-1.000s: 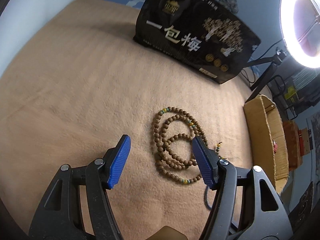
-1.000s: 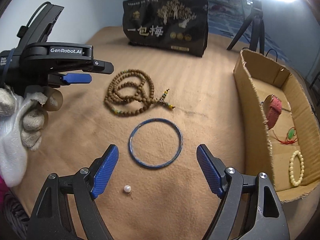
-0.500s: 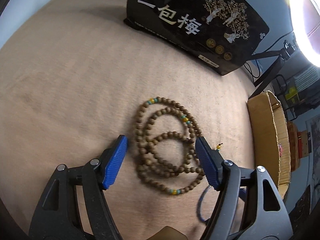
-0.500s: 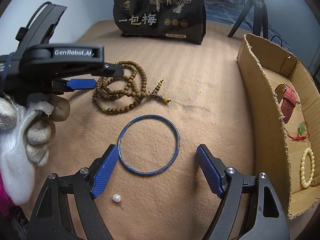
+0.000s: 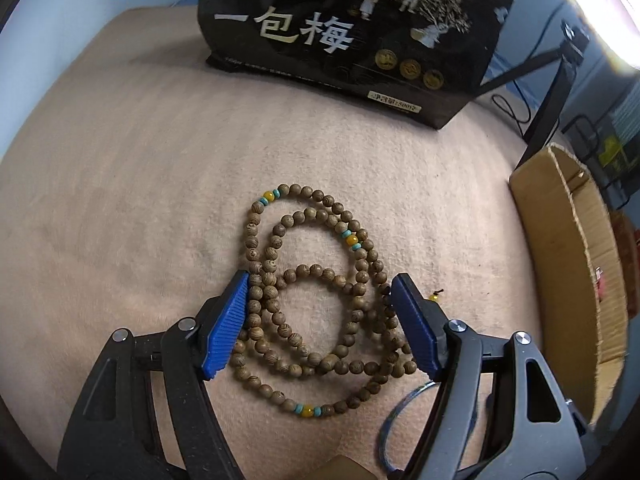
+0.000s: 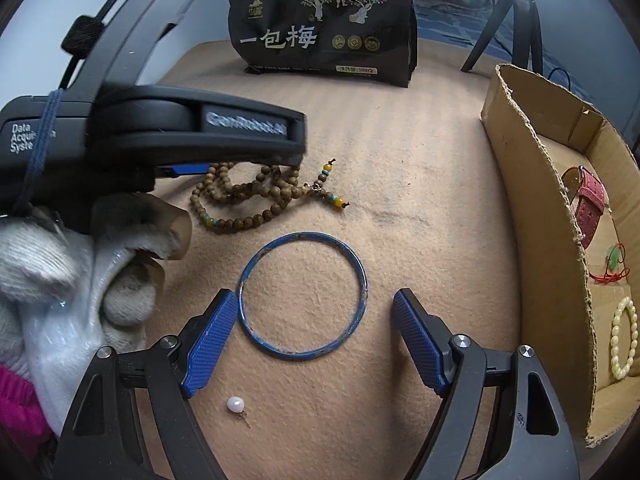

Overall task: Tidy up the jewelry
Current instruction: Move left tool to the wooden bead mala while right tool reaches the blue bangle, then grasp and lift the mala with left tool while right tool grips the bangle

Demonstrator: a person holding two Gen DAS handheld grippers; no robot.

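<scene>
the left gripper (image 5: 318, 326) hung spread over the coiled wooden bead necklace (image 5: 316, 300) on the tan blanket (image 5: 140, 200), its jaws having just widened, apparently the pickup step; next it needed to close, then carry to the cardboard box (image 6: 532, 208).

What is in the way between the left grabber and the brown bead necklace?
Nothing visible. The left gripper is open right over the wooden bead necklace, its blue fingers straddling the coils on the tan cloth. The blue bangle lies beside the beads, not between.
</scene>
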